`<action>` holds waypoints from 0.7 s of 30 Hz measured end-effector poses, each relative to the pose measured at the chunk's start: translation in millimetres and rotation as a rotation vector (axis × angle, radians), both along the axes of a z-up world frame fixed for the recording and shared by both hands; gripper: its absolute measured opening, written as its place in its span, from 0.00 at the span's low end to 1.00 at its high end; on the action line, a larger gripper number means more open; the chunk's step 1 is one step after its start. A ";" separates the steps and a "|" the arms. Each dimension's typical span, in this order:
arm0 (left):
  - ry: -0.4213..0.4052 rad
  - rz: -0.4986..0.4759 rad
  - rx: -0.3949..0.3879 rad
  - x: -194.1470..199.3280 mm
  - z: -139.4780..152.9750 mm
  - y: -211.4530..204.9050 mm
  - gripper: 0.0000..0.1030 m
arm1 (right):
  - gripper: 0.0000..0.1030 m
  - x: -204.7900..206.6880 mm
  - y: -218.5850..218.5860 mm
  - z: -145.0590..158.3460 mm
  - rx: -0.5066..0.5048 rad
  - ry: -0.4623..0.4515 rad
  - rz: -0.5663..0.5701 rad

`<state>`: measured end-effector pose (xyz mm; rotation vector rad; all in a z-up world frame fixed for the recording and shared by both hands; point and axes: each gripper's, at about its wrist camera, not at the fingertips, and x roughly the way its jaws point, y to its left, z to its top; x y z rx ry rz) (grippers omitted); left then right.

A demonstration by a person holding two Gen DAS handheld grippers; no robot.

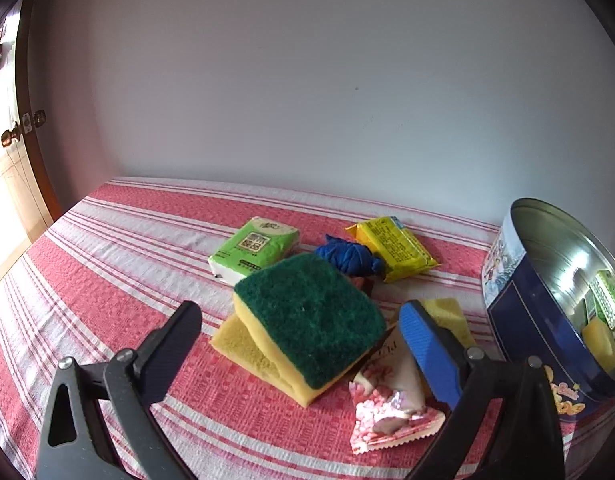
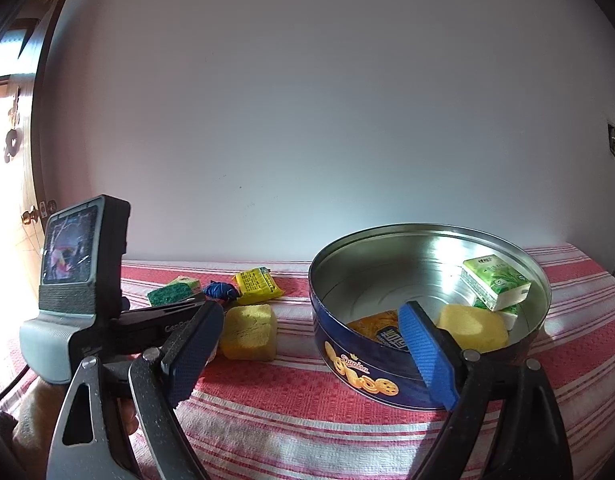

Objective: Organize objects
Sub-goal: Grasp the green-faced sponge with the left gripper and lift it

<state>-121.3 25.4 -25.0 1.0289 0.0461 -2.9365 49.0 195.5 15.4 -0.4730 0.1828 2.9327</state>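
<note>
1. On the red-and-white striped cloth [image 2: 307, 420] stands one round blue cookie tin [image 2: 359, 364], lid off.
2. Inside the tin: two green tissue packs [image 2: 495, 282] stacked against the far right wall, one yellow sponge [image 2: 473, 326] in front of them, and one orange packet [image 2: 373, 326] flat on the bottom.
3. Outside the tin, counted in the left wrist view: one green-topped scouring sponge [image 1: 311, 320] lying tilted on a plain yellow sponge [image 1: 237, 346]; one green tissue pack [image 1: 255, 250]; one yellow snack packet [image 1: 393, 248]; one knotted blue cloth [image 1: 347, 258]; one pink-and-white wrapper [image 1: 387, 408].
4. A further yellow sponge [image 2: 249, 332] lies just left of the tin.
5. Left gripper [image 1: 303, 344]: fingers wide apart, flanking the green-topped sponge, gripping nothing.
6. Right gripper [image 2: 307, 354]: fingers wide apart at the tin's near rim, holding nothing.
</note>
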 end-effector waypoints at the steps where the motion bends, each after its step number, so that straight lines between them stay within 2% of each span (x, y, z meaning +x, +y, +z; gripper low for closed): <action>1: -0.015 -0.004 -0.007 -4.9 -1.9 2.7 0.91 | 0.88 0.3 0.0 -0.4 -0.005 -0.003 0.003; 4: -0.071 -0.019 -0.003 -18.6 -8.6 5.7 0.84 | 0.88 -3.8 5.2 -1.8 -0.033 -0.019 0.007; 7: -0.120 -0.032 0.045 -25.3 -15.2 -1.9 0.74 | 0.88 -7.4 11.3 -3.8 -0.062 -0.038 0.008; 9: -0.106 -0.045 0.063 -21.8 -13.7 -9.7 0.66 | 0.88 -9.6 14.0 -5.2 -0.077 -0.050 0.009; 12: -0.101 -0.094 0.064 -16.8 -13.0 -18.8 0.62 | 0.88 -12.8 16.3 -7.1 -0.089 -0.063 0.014; 16: -0.058 -0.121 0.086 -2.7 -1.3 -37.0 0.59 | 0.88 -12.2 13.0 -7.0 -0.082 -0.069 0.029; 21: 0.070 -0.133 0.064 23.7 25.0 -69.7 0.59 | 0.88 -17.7 -2.5 -7.9 -0.025 -0.096 0.083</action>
